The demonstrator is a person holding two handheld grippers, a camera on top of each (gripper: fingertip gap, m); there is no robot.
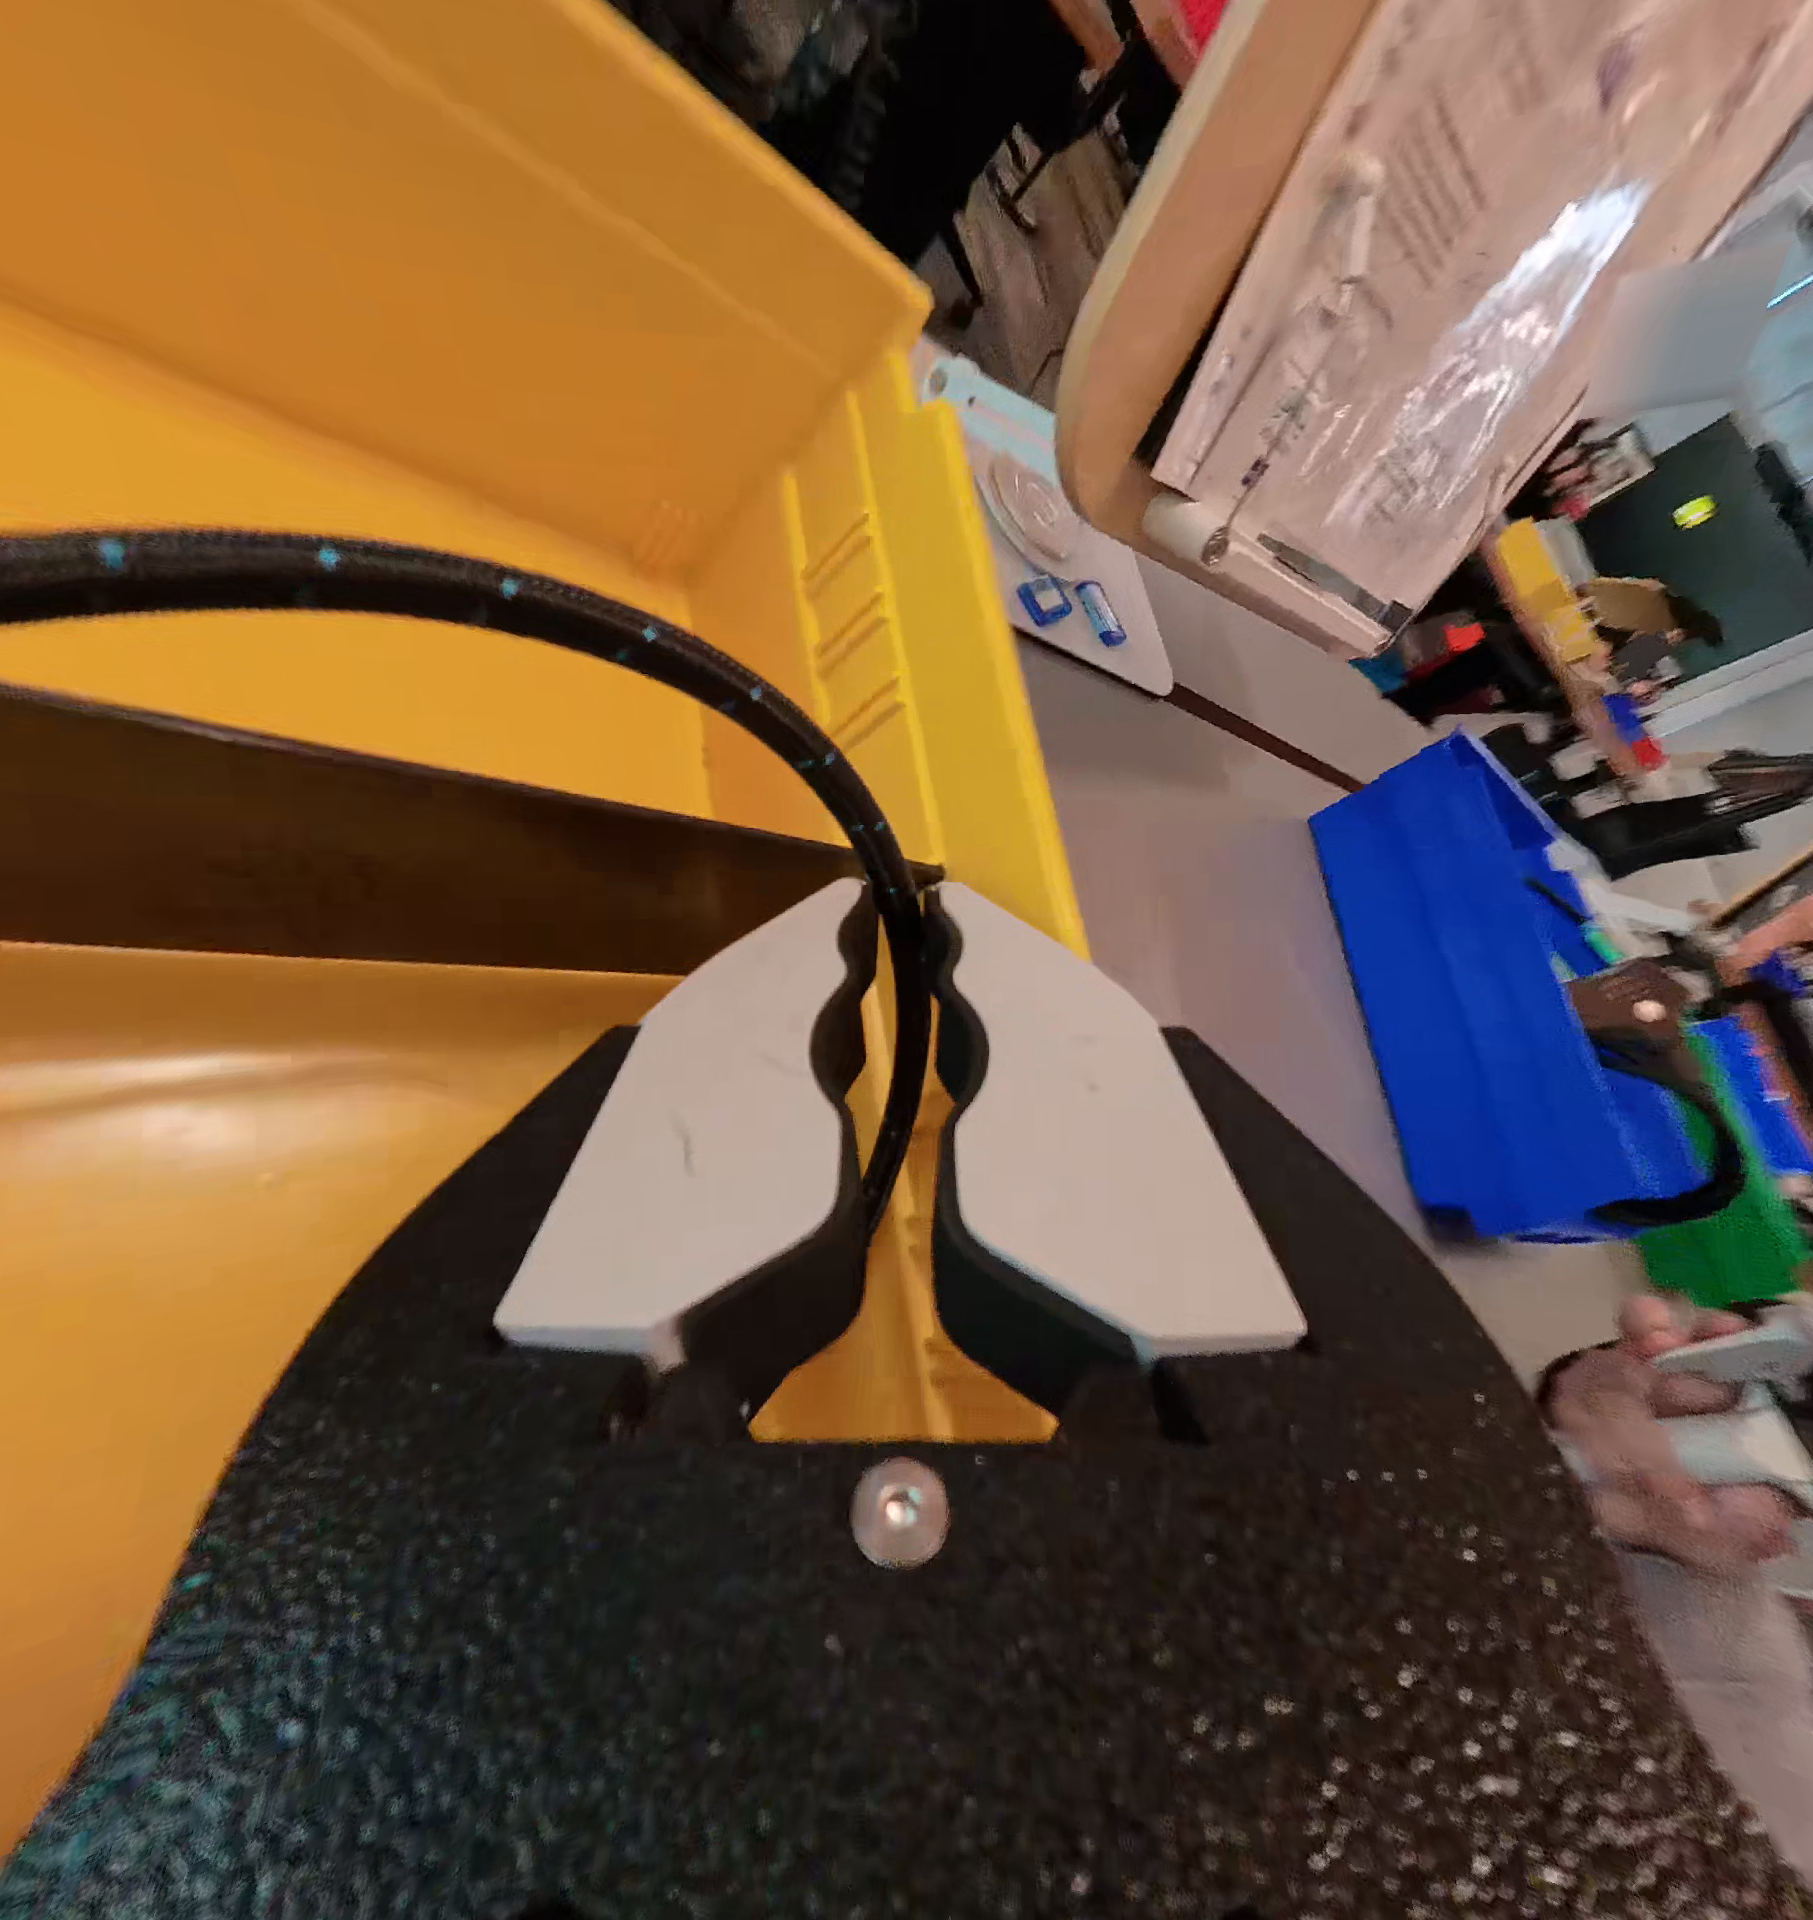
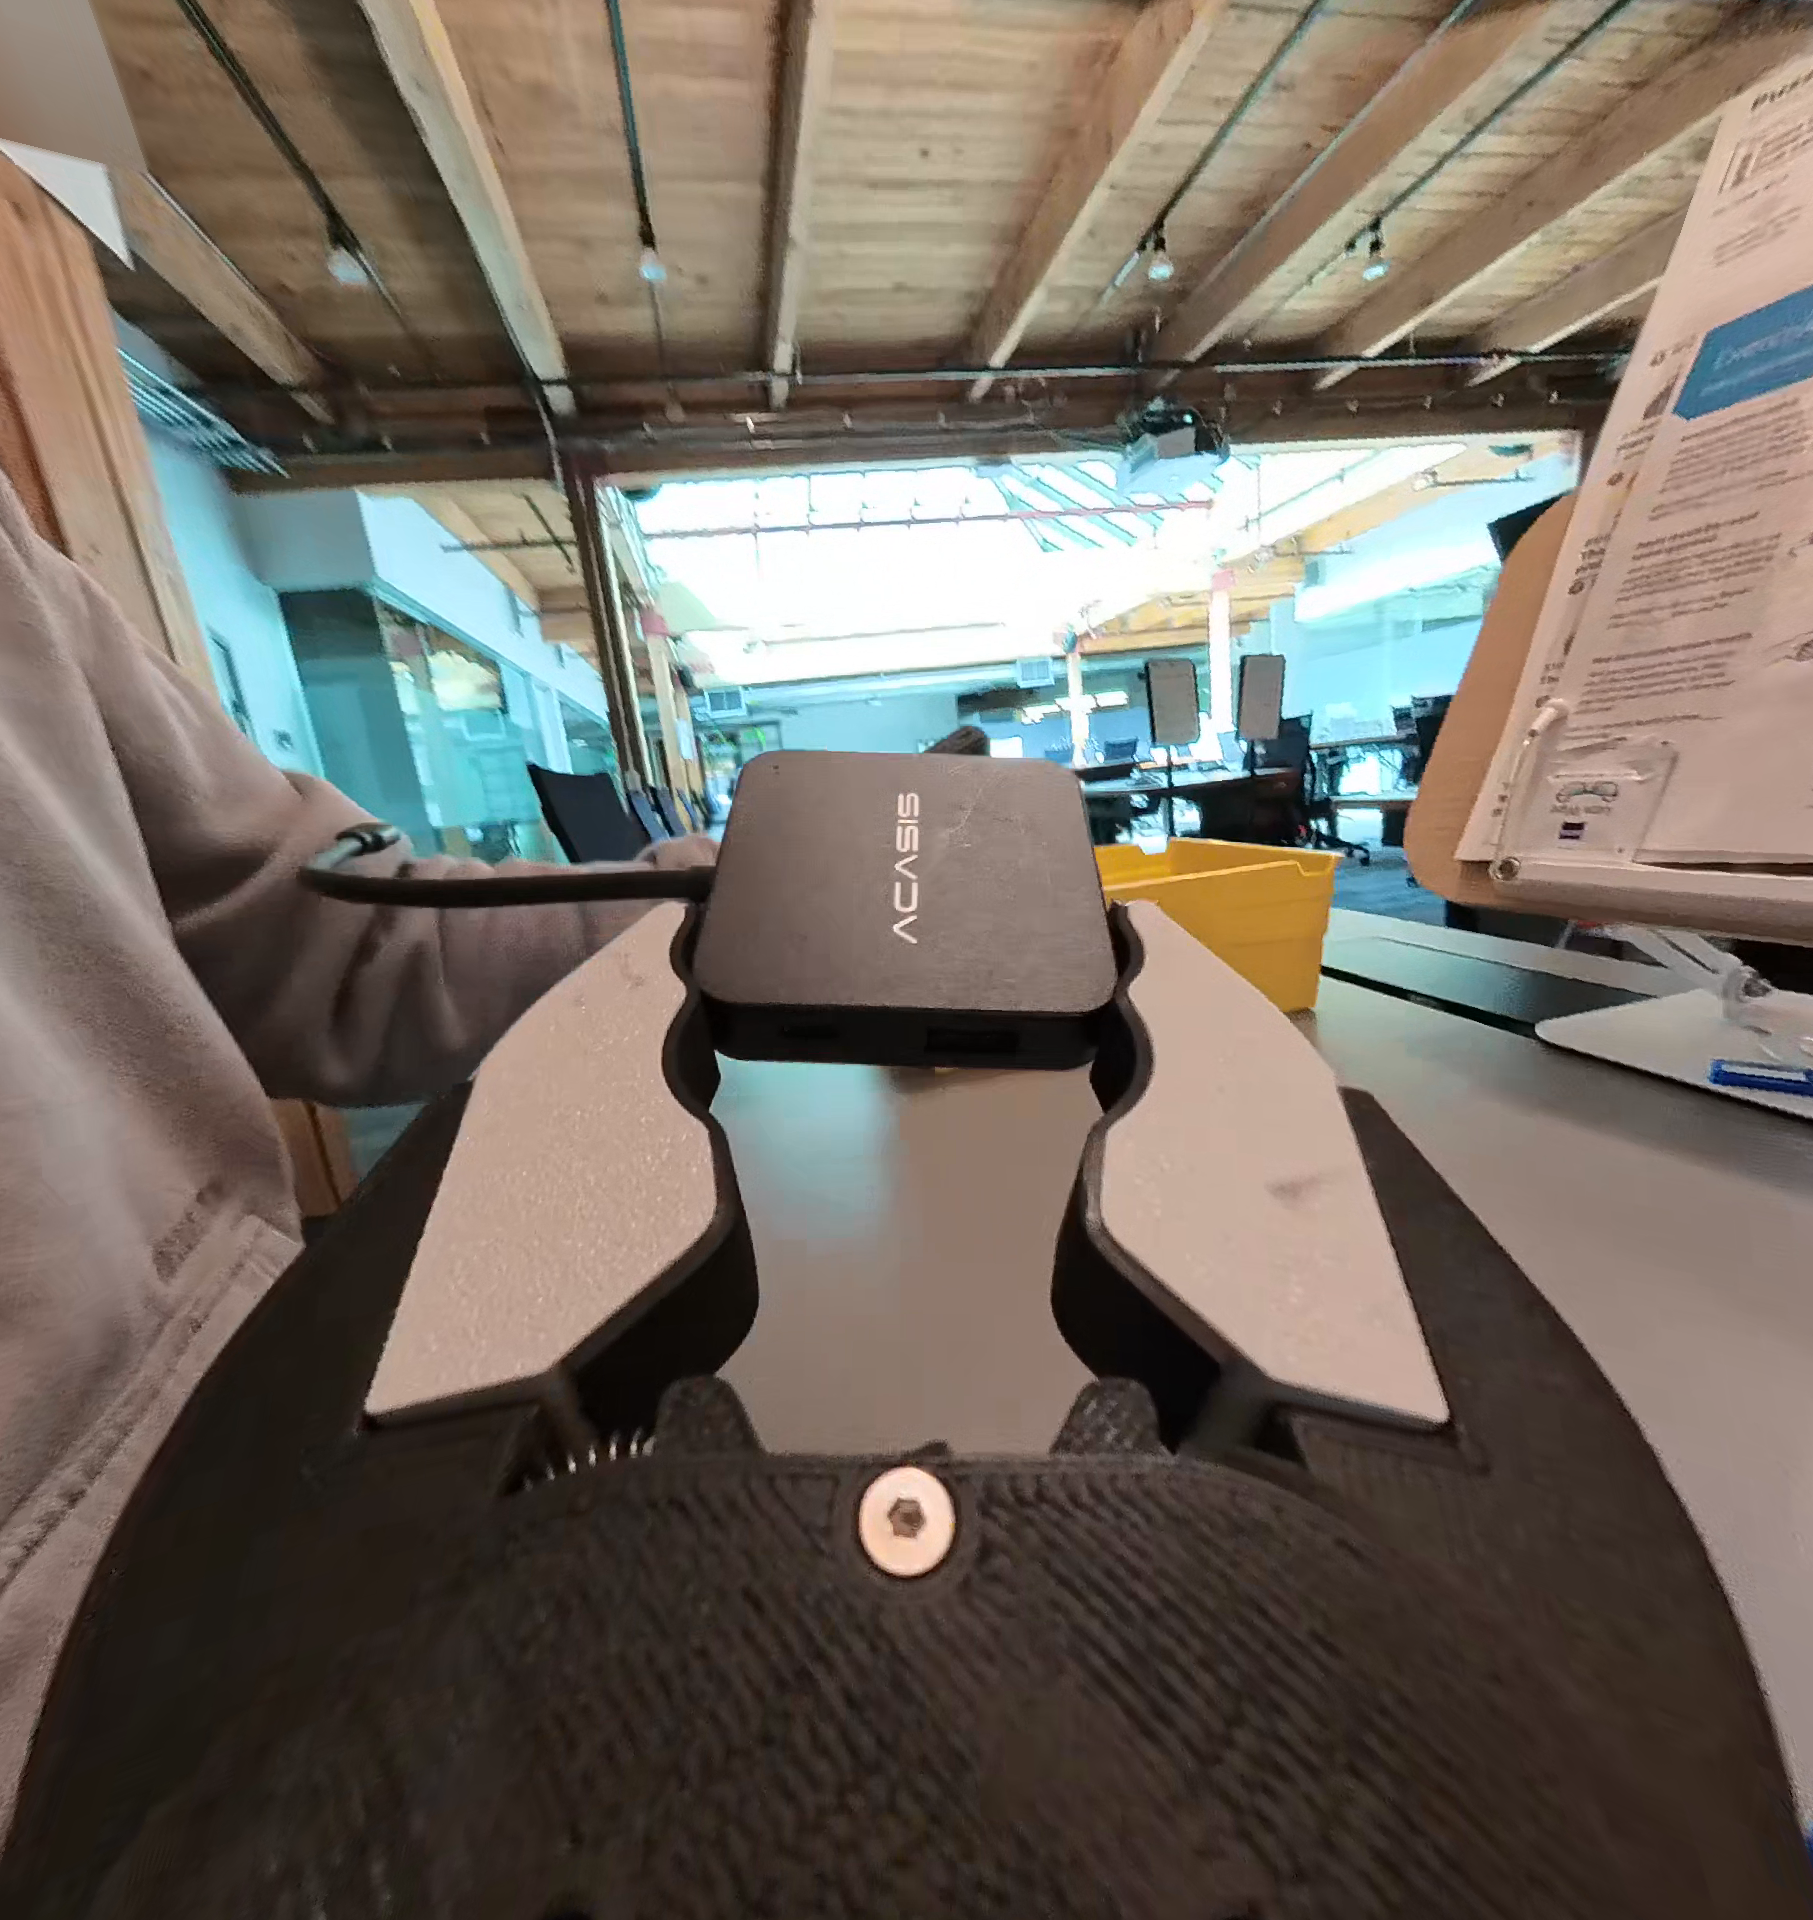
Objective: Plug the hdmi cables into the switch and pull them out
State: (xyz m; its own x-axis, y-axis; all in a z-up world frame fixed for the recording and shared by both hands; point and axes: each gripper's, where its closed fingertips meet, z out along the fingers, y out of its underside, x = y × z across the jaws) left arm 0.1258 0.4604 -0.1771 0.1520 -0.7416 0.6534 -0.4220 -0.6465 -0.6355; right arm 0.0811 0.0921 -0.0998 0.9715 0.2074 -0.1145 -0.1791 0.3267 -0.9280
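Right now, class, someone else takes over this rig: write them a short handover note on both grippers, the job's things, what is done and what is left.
Left gripper: shut on the black braided HDMI cable, which arcs over the yellow bin; its plug is not visible.
Right gripper: shut on the black switch, held above the grey table, two empty ports facing the camera; a thin black lead leaves its left side.
Done: both pieces are picked up.
Left: no HDMI cable visibly plugged in; plug in, then pull out.
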